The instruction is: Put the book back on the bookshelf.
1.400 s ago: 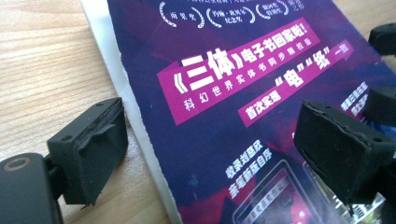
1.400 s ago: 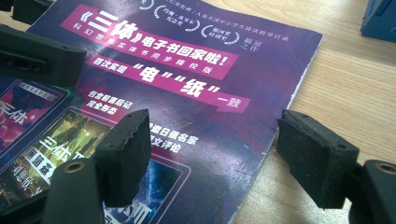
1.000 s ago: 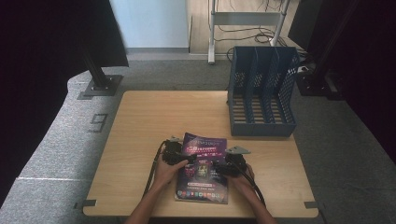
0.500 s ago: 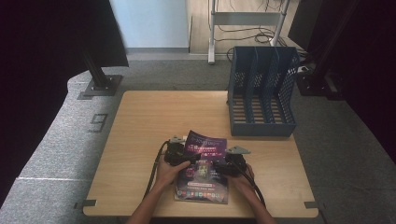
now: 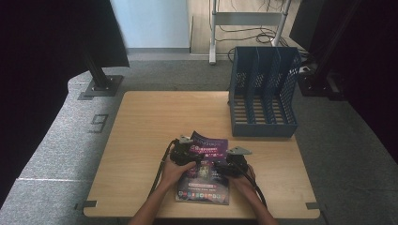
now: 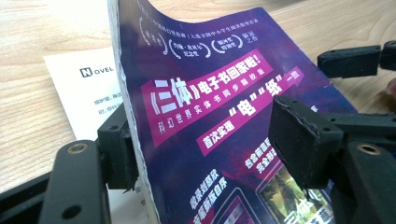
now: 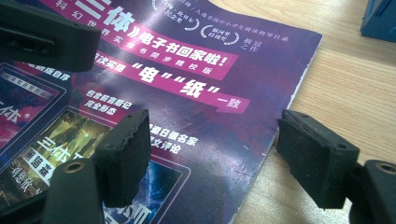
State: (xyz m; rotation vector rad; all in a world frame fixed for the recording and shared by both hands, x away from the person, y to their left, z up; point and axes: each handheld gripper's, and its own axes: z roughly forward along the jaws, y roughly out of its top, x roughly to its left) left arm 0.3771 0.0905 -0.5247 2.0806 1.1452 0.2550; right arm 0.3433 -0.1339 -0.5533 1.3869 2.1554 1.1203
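1. Nearest the person, a thin purple magazine with white and pink print on a glossy cover [image 5: 205,176] lies on the front middle of the light wooden tabletop [image 5: 141,140], its far edge curled up off the wood.
2. The left tool [image 5: 190,157] straddles the raised left edge of the magazine [image 6: 187,116]. One pad sits against the back of the cover and the other stands just off its front. The jaws have just been closing, yet the grip does not look complete, so the tool reads as half open around the edge.
3. The right tool [image 5: 220,168] rests over the right part of the cover [image 7: 196,93] with its jaws wide, one pad above the printed face and the other beyond the right edge, over bare wood. It holds nothing.
4. The step in hand looks like picking the magazine up by its edge. The next move probably calls for the left pads to close fully on the cover, and for the right tool to take the free right edge before any lift.
5. A white printed card [image 6: 88,93] lies flat under the magazine's left side.
6. Farther back on the right stands a blue plastic slotted file rack [image 5: 263,93], well apart from the magazine.
7. Beyond the tabletop are grey carpet [image 5: 61,154], black curtains and a metal stand with cables.
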